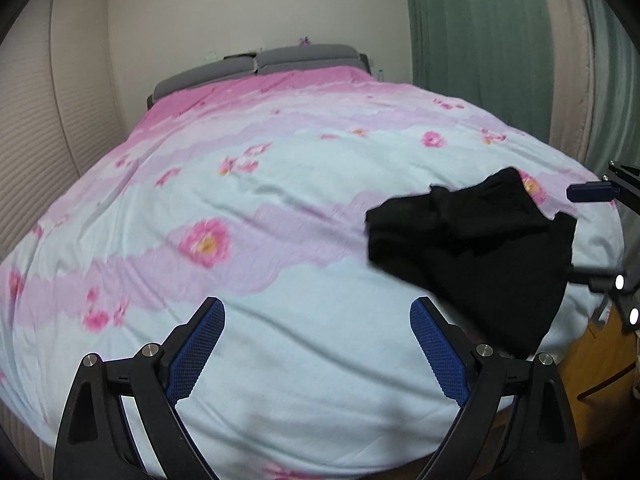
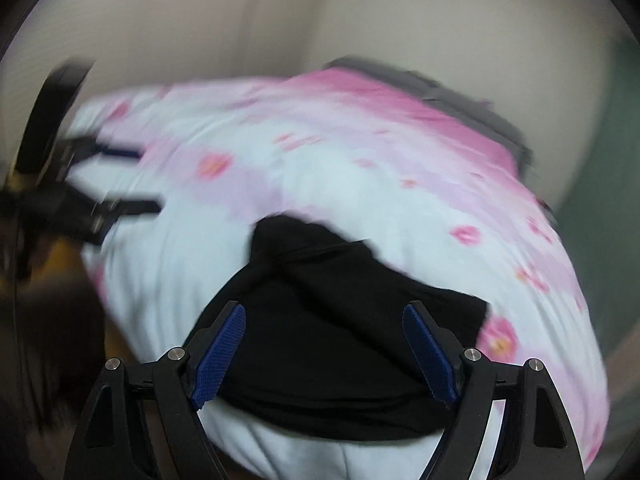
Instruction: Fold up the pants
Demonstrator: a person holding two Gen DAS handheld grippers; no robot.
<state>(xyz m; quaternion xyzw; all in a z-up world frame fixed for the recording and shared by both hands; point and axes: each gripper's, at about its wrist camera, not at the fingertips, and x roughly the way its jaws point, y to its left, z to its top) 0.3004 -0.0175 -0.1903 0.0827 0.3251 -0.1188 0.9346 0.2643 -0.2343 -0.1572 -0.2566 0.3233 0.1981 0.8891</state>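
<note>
Right gripper's spread fingers frame black pants on bedspread.

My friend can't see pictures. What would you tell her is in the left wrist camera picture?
Black pants lie bunched up near the right side of a bed with a pink and pale blue flowered cover. The left gripper is open over bare cover, touching nothing. The right gripper pokes in at the right edge.

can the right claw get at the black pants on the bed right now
Probably yes. The right claw is open, with the black pants directly ahead between its fingers on the floral bedspread; nothing blocks it.
</note>
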